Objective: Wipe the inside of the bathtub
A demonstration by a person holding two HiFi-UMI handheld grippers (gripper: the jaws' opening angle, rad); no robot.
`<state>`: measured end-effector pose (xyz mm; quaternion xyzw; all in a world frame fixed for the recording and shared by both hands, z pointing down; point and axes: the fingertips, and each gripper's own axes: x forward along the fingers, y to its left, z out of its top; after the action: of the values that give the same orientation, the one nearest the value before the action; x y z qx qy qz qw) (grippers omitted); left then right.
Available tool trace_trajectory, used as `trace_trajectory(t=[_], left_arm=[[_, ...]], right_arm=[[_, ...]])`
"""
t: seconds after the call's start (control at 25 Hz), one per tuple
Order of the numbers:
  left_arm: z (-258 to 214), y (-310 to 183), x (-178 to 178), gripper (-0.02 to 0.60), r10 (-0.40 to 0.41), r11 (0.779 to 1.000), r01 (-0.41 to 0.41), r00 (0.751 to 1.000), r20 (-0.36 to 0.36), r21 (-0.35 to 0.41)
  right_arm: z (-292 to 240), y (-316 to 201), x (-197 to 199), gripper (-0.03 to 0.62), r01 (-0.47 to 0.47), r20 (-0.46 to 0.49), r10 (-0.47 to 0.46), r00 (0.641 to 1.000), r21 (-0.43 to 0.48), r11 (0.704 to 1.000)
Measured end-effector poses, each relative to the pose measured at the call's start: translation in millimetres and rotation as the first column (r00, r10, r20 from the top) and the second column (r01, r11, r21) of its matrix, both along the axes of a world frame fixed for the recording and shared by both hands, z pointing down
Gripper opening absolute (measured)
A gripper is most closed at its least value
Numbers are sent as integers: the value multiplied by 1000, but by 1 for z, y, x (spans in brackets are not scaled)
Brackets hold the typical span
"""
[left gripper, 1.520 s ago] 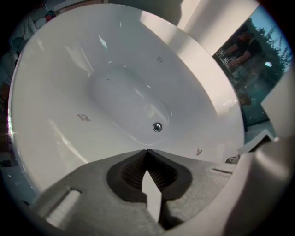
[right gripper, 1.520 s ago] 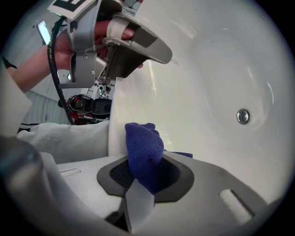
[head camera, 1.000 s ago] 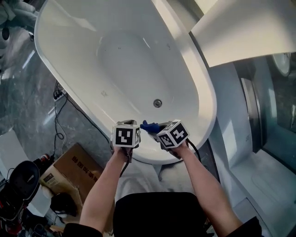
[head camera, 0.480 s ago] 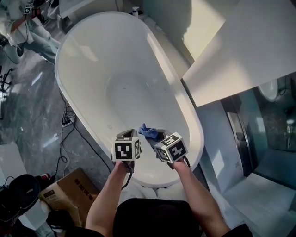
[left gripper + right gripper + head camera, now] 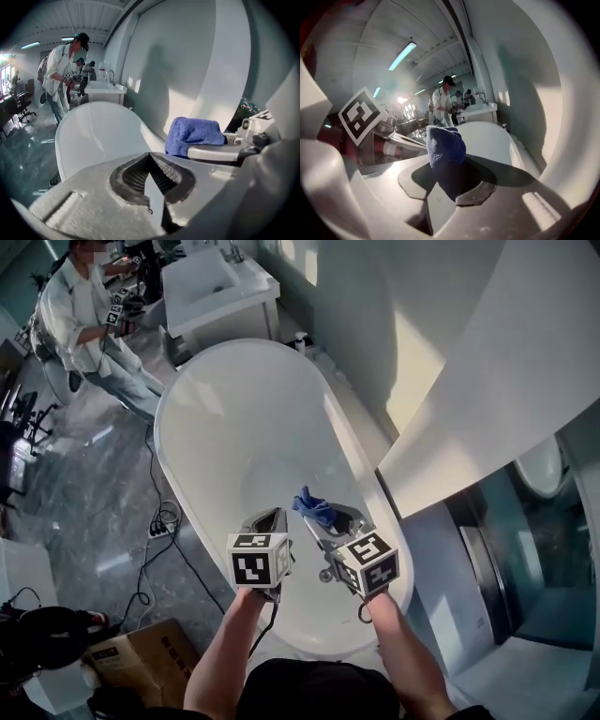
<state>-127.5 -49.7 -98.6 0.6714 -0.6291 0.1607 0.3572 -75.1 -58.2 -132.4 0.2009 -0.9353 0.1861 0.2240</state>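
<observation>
One white oval bathtub [image 5: 234, 418] lay below the person, its long axis running from the near end by the person's knees away toward a washbasin unit [image 5: 211, 282] at the far end. Two tongs were held side by side over the tub's near half, each with one marker cube behind it. The left tongs [image 5: 272, 518] were closed tip to tip with nothing between them, as the left gripper view showed. The right tongs [image 5: 328, 517] were clamped on the single blue cloth [image 5: 314, 507]. The cloth was a bunched wad rather than a flat sheet, its free end sticking out past the tips and pointing roughly along the tub's long axis toward the far end. In the right gripper view it stood up out of the closed jaws as a rounded lump. It hung above the inside of the tub, just beside the left tongs' tips, and whether it touched the enamel could not be told. One small bottle [image 5: 300, 340] stood by the far rim. On the grey floor to the left lay a tangle of cables [image 5: 164, 519] and one cardboard box [image 5: 141, 662]. One person in a pale coat [image 5: 89, 324] stood beyond the tub near the basin.
</observation>
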Motion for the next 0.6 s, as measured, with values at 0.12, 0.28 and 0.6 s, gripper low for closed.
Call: trace_trajectory(t=[0.12,0.28,0.6], left_arm=[[-52,-12,-13,2,-30,994,26,999,39,103],[-113,-17,-20,2,-54,974,34,995,87,224],[-192,-3,-27,2,-119,918,32,973,196,395]], right_arm=[[-46,-12,-8,95,22,44,-29,999,137,990],[-104,-22,-10,95,-28,104,4,995,230,973],[-176,-19,-16,92,-103,244,33,969,278,955]])
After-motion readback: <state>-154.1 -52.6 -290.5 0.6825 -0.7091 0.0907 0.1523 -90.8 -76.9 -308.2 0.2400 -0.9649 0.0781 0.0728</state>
